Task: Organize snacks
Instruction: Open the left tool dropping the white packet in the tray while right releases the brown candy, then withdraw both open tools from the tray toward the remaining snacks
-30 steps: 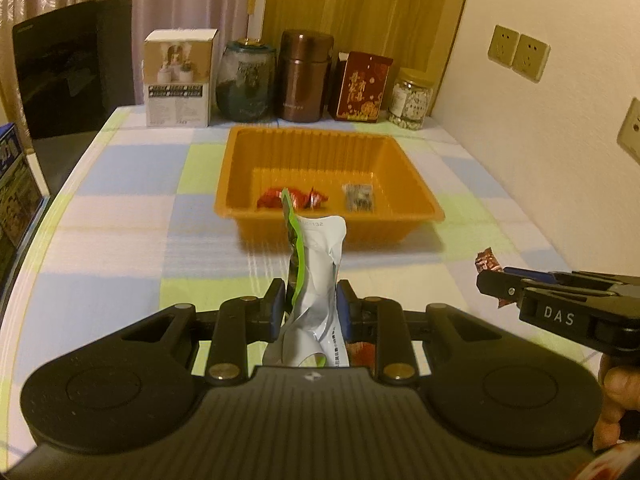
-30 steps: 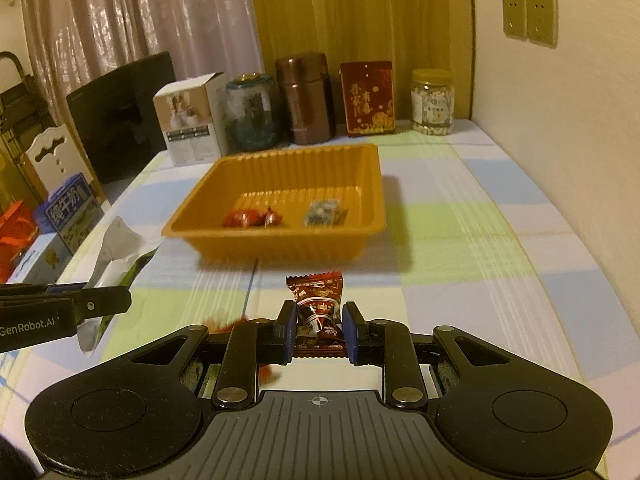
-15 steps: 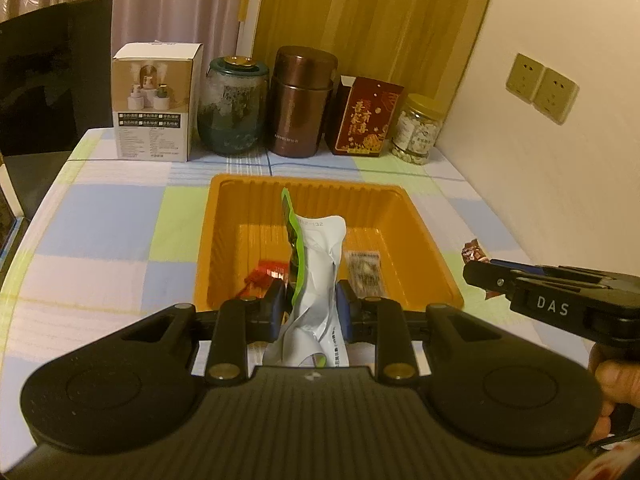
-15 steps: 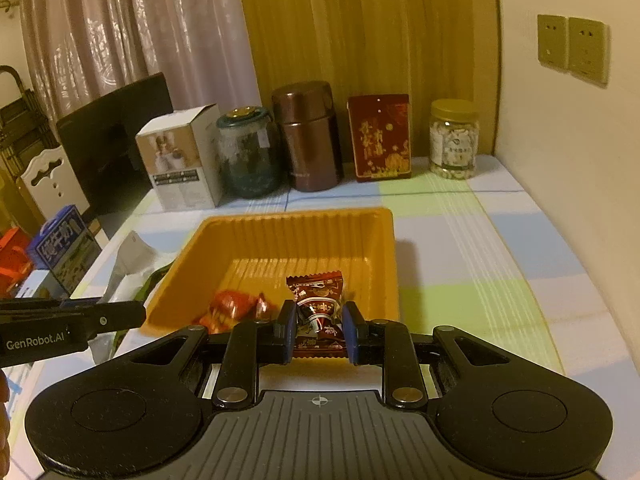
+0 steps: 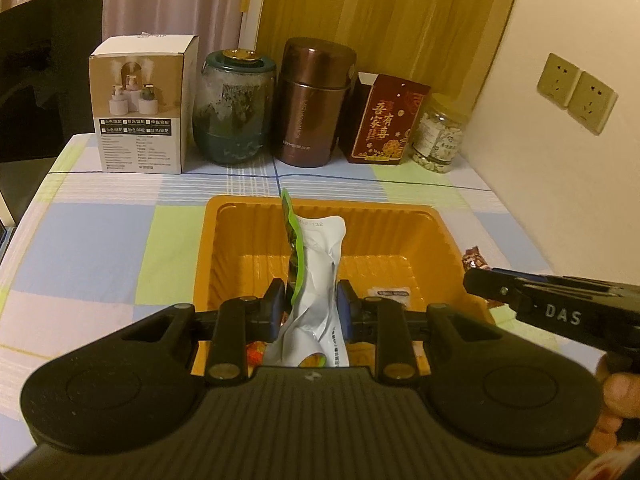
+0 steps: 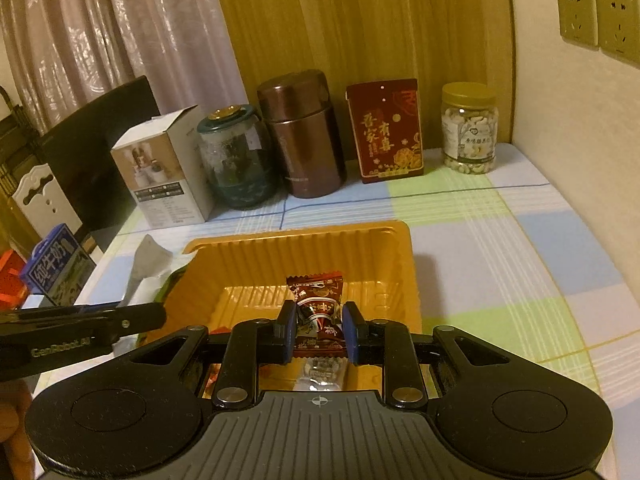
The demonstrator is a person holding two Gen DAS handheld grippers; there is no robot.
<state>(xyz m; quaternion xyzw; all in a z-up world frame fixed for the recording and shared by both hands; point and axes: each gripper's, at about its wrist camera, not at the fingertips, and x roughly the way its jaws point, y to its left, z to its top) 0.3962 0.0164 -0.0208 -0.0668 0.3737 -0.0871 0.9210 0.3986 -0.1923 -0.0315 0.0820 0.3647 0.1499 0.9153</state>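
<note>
An orange tray (image 5: 236,248) (image 6: 396,256) sits mid-table. My left gripper (image 5: 311,306) is shut on a white-and-green snack pouch (image 5: 320,264) and holds it upright above the tray's near half. My right gripper (image 6: 319,330) is shut on a dark red wrapped candy (image 6: 318,308), also above the tray. In the tray lie a small grey packet (image 5: 390,293) (image 6: 322,372) and a red wrapped snack (image 5: 256,354), partly hidden under the grippers. The pouch (image 6: 146,268) shows at left in the right wrist view, and the candy (image 5: 474,258) at right in the left wrist view.
Along the table's back edge stand a white box (image 5: 142,106), a green glass jar (image 5: 234,108), a brown canister (image 5: 314,104), a red box (image 5: 386,120) and a nut jar (image 5: 440,134). A wall (image 5: 560,180) bounds the right side. A chair (image 6: 96,148) stands at left.
Both grippers have moved forward with their snacks, from in front of the tray to above it. Both stay shut.
</note>
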